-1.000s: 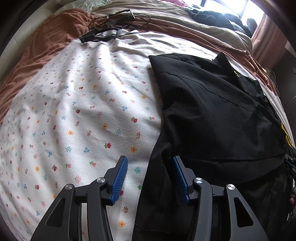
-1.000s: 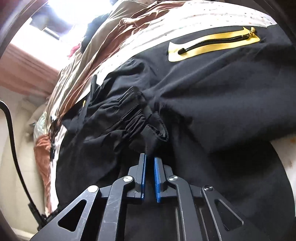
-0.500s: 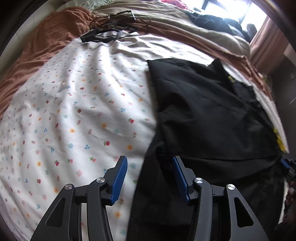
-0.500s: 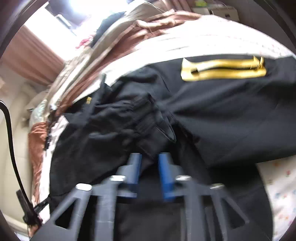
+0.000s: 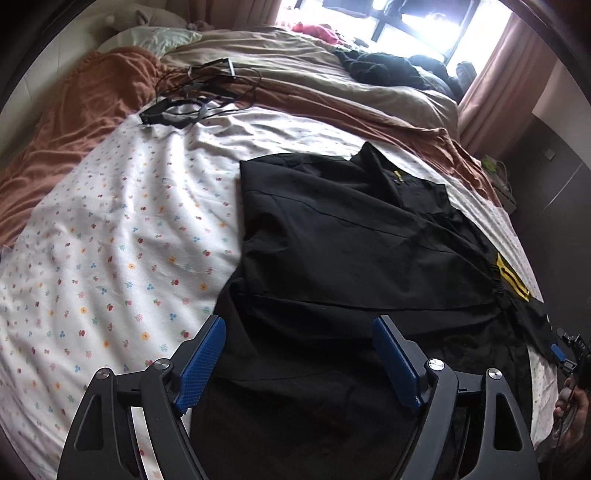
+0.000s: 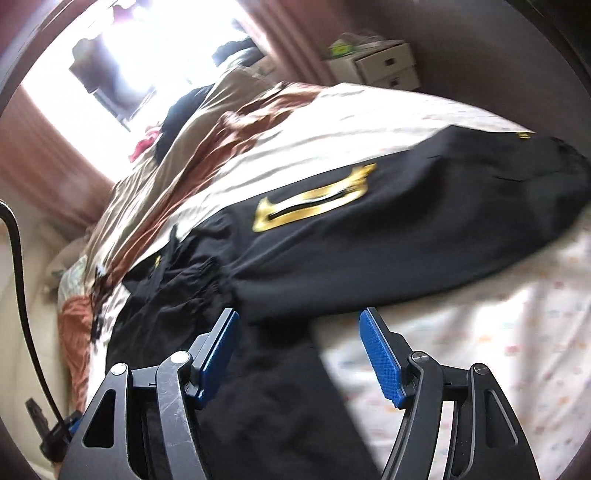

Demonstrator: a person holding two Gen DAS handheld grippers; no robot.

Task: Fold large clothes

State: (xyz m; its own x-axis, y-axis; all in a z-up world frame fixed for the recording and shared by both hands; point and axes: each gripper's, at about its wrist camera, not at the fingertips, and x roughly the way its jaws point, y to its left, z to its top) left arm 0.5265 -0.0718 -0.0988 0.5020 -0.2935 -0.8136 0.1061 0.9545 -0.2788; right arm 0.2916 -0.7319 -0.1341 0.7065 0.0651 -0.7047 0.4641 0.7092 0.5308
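Note:
A large black garment [image 5: 351,251] with yellow zip trim [image 5: 511,275] lies spread on the flowered white sheet [image 5: 122,229] of a bed. My left gripper [image 5: 299,332] hovers above its near edge, jaws opening wide, nothing pressed between the blue pads. In the right wrist view the same black garment [image 6: 388,229] shows a yellow-edged zip pocket [image 6: 314,206] and a gathered cuff [image 6: 195,280]. My right gripper [image 6: 299,321] is above the garment's near edge, jaws opening, and the cloth lies free below them.
Brown and beige bedding [image 5: 314,85] is bunched at the far side with black cables [image 5: 199,92] and a dark clothes pile [image 5: 384,66]. A window [image 5: 413,18] and curtains [image 5: 491,85] lie beyond. White drawers [image 6: 380,66] stand by the bed. A hand [image 5: 570,410] shows at the right edge.
Both grippers rose and pulled back from the garment. The right one was shut on the black cuff and has let it go; the left one's jaws spread wider.

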